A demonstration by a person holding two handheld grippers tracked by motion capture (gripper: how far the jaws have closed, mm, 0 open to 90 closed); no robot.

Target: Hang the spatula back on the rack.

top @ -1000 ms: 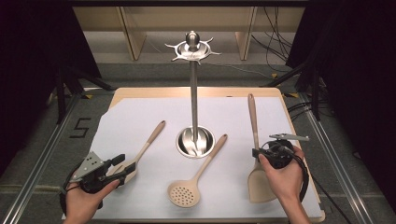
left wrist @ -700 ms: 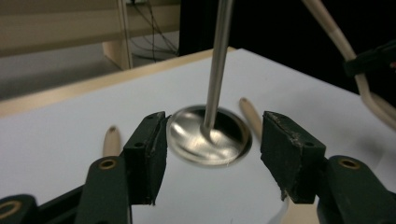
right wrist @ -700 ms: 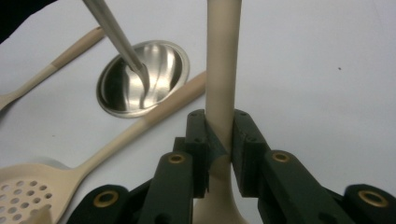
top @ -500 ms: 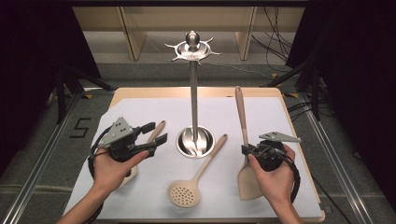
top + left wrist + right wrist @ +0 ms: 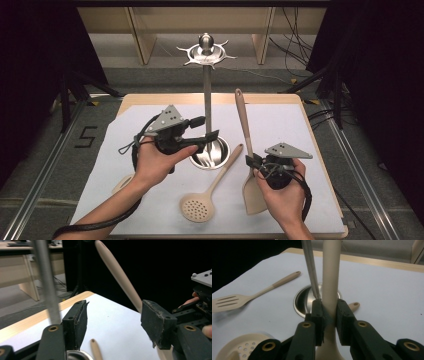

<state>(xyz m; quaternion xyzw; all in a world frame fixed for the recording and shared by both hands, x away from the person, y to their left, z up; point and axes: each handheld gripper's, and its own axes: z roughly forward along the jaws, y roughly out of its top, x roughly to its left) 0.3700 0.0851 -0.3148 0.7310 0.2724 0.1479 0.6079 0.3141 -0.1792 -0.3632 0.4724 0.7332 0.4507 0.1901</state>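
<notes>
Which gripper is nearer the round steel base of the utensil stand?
Left. The left gripper hovers open right over the round steel base; the right gripper sits beside it, clamping the beige spatula.

The high view looks down and forward from above the worktop [image 5: 320,130]. Each gripper view sits low and very close behind its own fingers, looking across the white top. All three see the metal pole [image 5: 207,107] and the spatula [image 5: 245,130].

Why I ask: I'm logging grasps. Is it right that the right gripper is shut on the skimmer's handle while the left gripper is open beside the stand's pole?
Not the skimmer: the right gripper is shut on the solid spatula, as the right gripper view shows. The skimmer lies free. The left gripper is open beside the pole.
</notes>
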